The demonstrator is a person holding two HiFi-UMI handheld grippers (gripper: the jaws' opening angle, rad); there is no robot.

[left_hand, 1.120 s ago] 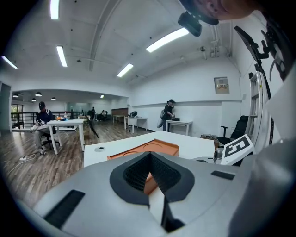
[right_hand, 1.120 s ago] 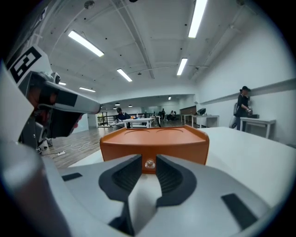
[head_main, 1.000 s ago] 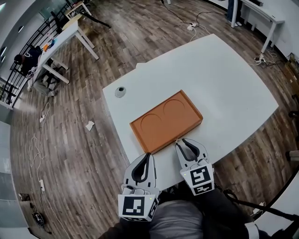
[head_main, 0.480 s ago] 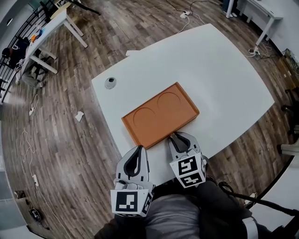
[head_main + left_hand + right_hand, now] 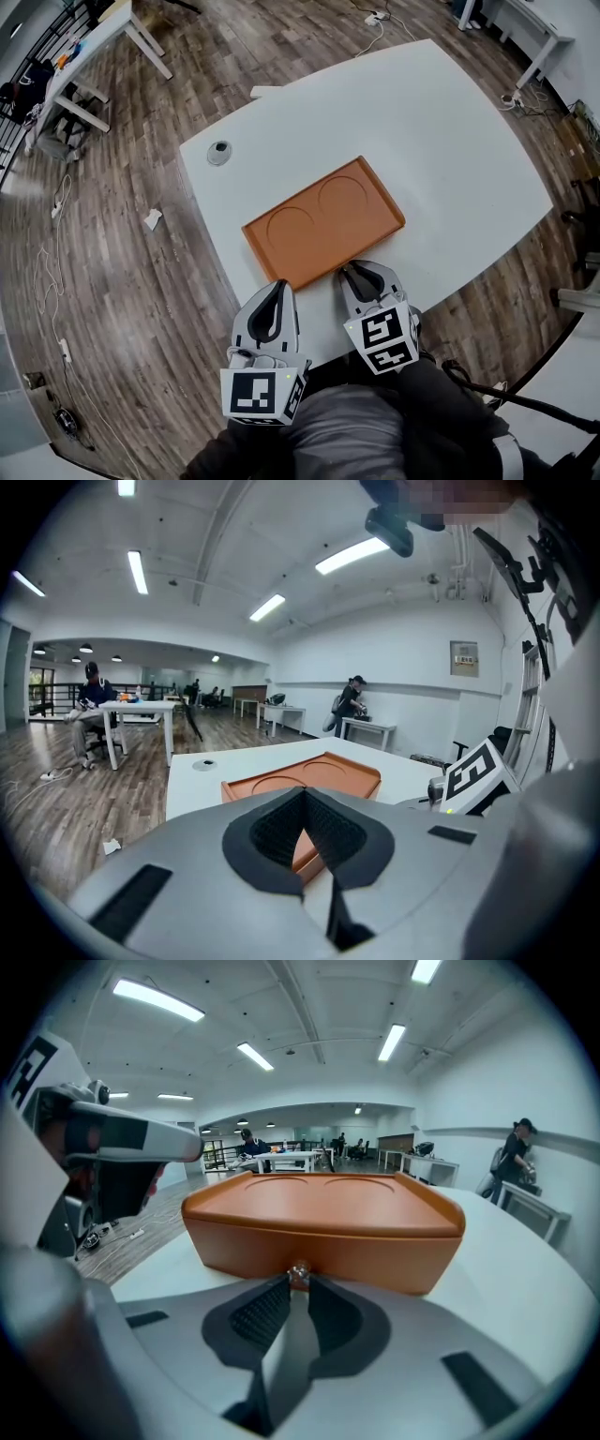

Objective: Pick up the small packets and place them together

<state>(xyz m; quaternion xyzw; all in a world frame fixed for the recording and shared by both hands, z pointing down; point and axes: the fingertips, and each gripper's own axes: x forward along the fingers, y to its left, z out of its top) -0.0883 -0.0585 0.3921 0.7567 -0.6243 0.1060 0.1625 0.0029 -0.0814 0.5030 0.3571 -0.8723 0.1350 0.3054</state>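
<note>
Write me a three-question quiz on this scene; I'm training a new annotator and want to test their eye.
1. True or false: several packets lie in the orange tray.
2. How many round recesses does the tray have? A one, B two, C four.
3. What sits between the tips of the right gripper?

Key:
1. False. Nothing lies in it.
2. B.
3. A tiny shiny item, probably a packet. The jaws have just been closing further and pinch it right before the tray's near wall.
</note>
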